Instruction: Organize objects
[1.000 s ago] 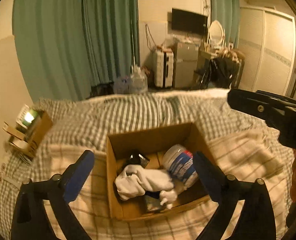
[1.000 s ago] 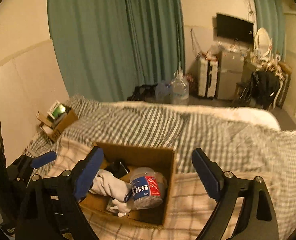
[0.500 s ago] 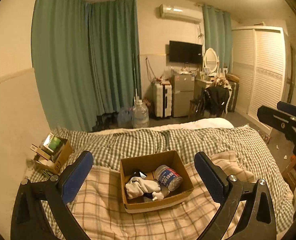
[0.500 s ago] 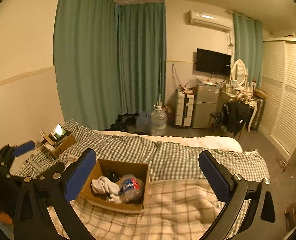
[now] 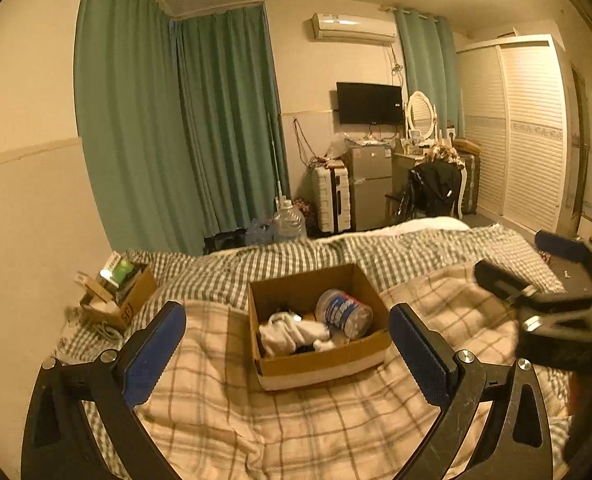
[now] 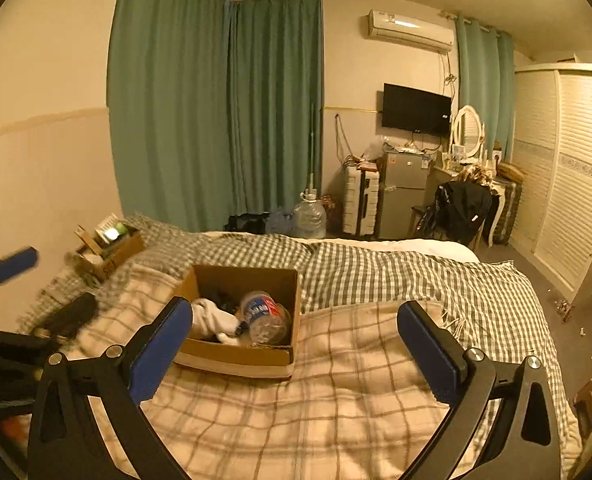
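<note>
Cardboard box (image 5: 320, 354) sits open on a cream plaid blanket (image 5: 296, 420) spread over the bed, roughly midway across it. Inside lie a crumpled white cloth (image 5: 292, 332) on the left, a plastic bottle (image 5: 346, 313) with a blue and red label on its side to the right, and something dark between and behind them that is too shadowed to identify. In the right wrist view the same box (image 6: 236, 354) shows the bottle (image 6: 265, 317) resting against the right wall and the cloth (image 6: 212, 322) beside it.

The left gripper (image 5: 288, 350) has its blue-padded fingers spread wide and holds nothing; the box appears between them, and they are not touching it. The right gripper (image 6: 296, 354) is likewise spread wide and empty, with the box seen past its left finger. Each tool also shows blurred at the edge of the other's view.

Beyond the plaid blanket lies a green checked blanket (image 5: 396, 252). A smaller box of clutter (image 5: 116, 296) rests at the bed's left edge by the wall. Farther back stand green curtains (image 5: 176, 128), a large water jug (image 5: 290, 224), a small fridge (image 5: 370, 186), a wall television (image 5: 370, 103) and a white louvred wardrobe (image 5: 528, 132).
</note>
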Action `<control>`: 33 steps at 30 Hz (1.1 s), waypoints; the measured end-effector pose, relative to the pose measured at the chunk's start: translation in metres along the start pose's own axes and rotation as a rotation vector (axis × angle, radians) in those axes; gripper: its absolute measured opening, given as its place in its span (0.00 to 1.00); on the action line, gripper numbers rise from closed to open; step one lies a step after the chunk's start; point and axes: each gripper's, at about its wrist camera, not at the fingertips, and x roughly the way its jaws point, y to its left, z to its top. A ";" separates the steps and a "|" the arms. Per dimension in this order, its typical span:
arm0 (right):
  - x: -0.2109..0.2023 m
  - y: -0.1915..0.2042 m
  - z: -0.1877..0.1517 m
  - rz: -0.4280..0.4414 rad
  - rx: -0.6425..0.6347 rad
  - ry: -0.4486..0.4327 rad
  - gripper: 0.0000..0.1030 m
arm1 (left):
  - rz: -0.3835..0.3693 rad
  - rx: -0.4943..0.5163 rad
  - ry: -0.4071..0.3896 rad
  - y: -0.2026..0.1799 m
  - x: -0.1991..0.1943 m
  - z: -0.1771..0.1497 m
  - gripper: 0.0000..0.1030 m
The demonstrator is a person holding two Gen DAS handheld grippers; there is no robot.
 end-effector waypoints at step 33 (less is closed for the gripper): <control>0.063 0.023 -0.070 -0.036 -0.063 0.090 1.00 | 0.080 -0.074 0.107 0.025 0.049 -0.083 1.00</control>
